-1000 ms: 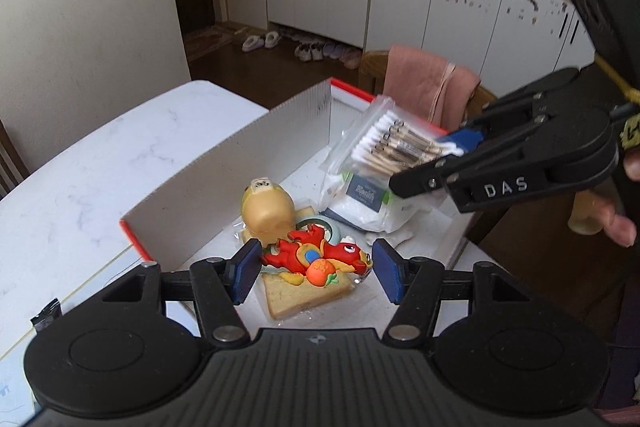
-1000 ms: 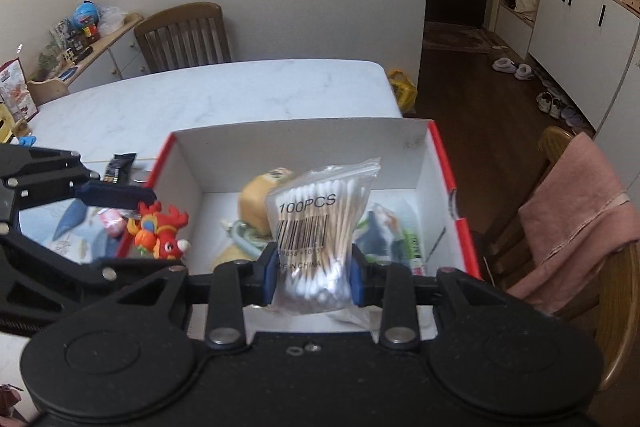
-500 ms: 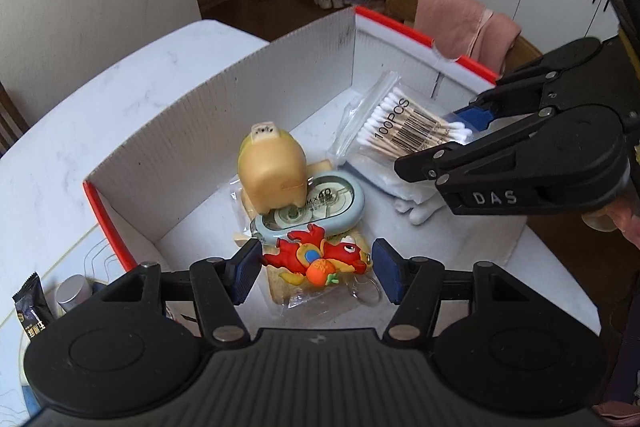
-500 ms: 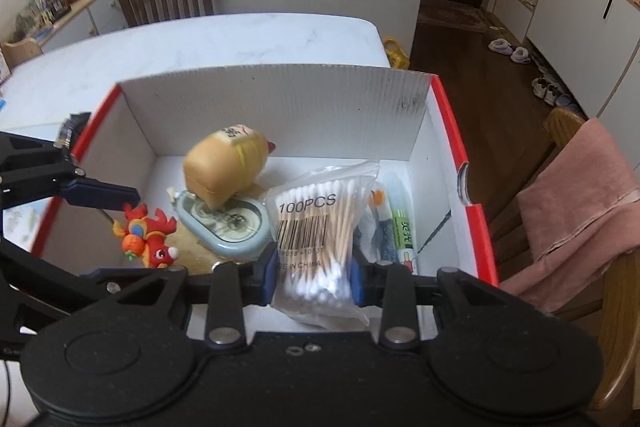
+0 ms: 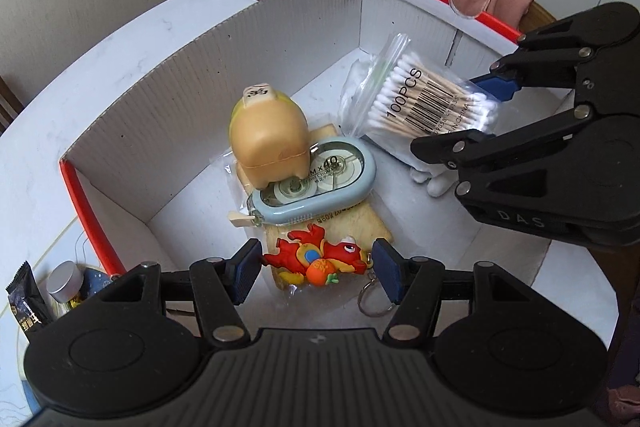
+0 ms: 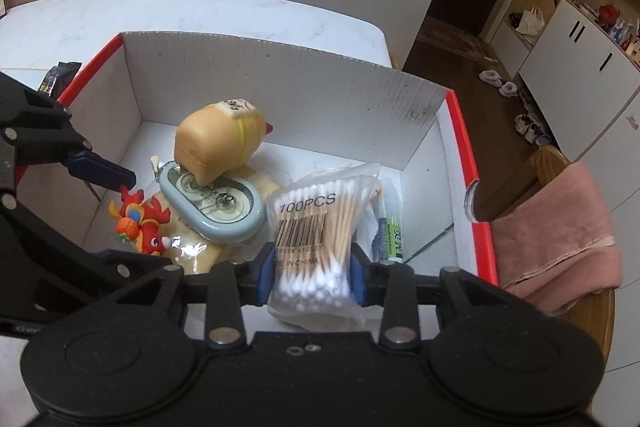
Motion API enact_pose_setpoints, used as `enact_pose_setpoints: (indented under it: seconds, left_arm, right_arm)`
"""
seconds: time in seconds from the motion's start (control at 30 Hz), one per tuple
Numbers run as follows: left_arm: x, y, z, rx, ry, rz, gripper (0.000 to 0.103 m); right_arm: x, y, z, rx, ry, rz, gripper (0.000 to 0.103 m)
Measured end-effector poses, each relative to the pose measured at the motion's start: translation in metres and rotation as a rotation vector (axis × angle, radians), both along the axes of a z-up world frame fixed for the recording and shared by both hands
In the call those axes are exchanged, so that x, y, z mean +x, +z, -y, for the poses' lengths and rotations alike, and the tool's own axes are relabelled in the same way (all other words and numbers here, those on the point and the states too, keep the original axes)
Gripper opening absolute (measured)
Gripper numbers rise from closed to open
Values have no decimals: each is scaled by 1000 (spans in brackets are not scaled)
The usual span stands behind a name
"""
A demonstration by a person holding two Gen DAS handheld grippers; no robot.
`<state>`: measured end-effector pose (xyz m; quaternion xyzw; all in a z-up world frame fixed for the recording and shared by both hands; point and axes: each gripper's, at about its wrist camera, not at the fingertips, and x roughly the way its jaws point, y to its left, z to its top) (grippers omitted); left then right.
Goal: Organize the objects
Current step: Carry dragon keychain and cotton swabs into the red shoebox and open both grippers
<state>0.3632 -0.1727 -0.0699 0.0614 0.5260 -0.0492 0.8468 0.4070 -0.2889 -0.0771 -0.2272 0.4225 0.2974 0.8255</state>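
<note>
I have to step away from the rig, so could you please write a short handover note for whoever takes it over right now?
Left gripper: shut on the red dragon keychain, low inside the red-edged box.
Right gripper: its jaws have just been opening a little, but the pads are on the cotton swab bag, over the box's right side.
Already in the box: tan toy, correction tape, glue stick.
Left: release both items. A dark sachet and a small jar sit outside on the table.

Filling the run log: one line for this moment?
left gripper: shut on red dragon keychain | right gripper: shut on clear bag of cotton swabs, jaws easing open | both inside red-rimmed white cardboard box
</note>
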Motion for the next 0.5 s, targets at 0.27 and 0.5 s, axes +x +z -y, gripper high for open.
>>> enact_pose_setpoints:
  seconds: [0.27,0.5]
  left_arm:
    - [5,-2,1,-6,0,-21,60]
    - [2,-1,-1,-21,5,-4,61]
  right_arm:
    - [-2,4,3,25,35,-20,48]
    - [-7,13,11,61,41,-22,61]
